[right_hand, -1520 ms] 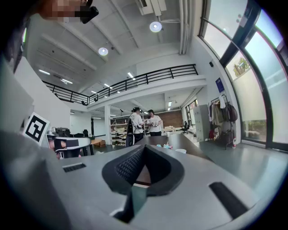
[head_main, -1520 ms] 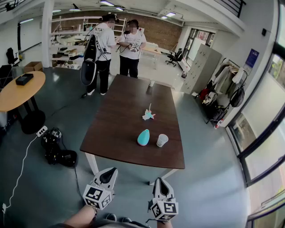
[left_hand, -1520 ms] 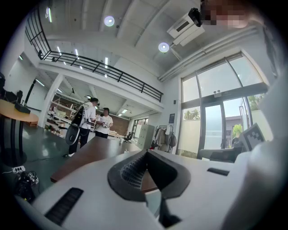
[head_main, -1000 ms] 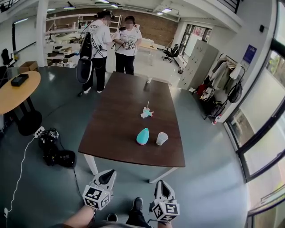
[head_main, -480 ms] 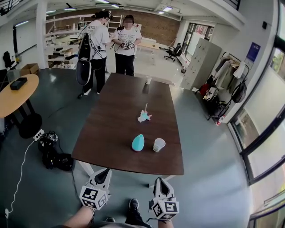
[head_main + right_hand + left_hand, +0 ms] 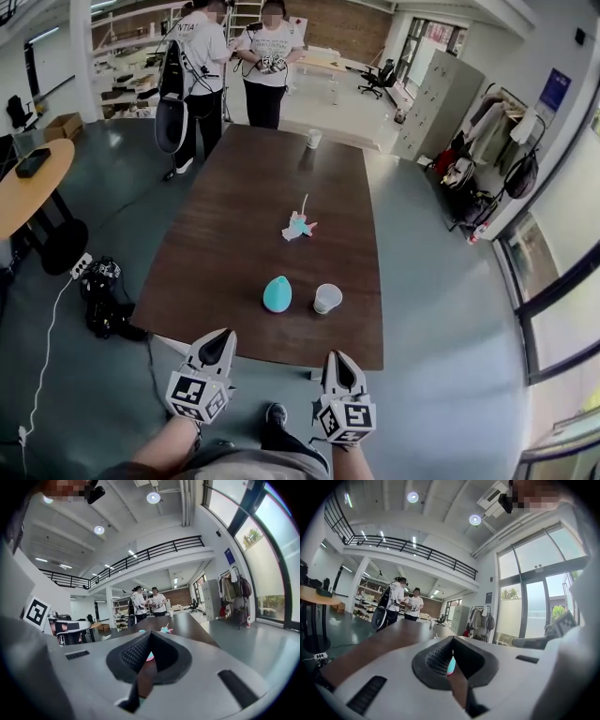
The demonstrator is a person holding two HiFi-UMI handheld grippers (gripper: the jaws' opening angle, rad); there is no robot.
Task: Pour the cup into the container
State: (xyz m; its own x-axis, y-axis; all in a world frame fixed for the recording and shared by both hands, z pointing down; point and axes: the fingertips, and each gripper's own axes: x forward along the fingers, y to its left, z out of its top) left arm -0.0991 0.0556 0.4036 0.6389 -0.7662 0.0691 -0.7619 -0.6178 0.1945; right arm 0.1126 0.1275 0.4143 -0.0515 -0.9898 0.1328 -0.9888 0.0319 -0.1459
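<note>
In the head view the cup (image 6: 327, 298) stands upright near the close end of the dark table (image 6: 234, 234), just beside a teal egg-shaped container (image 6: 277, 293) on its left, the two apart. The left tool (image 6: 218, 339) and right tool (image 6: 337, 363) hang short of the table edge, each with its jaws pressed together and holding nothing. The cup looks pale, thin-walled and light, so I judge it will dent under a hard squeeze and tip at a nudge. The best hold is probably across the side wall, a little below the rim, with gentle pressure and the cup kept level until it is over the container. Whether there is anything in the cup, and where the container's opening lies, cannot be made out from here. A small colourful toy (image 6: 298, 226) lies farther up the table, and two people stand at the far end. In the left gripper view the closed jaws fill the lower frame. Only a teal sliver of the container (image 6: 450, 666) shows through the notch behind the tips, and the cup is hidden. In the right gripper view the jaws are likewise shut. The table runs away ahead with the toy (image 6: 165, 630) small upon it, and the cup cannot be picked out.
</note>
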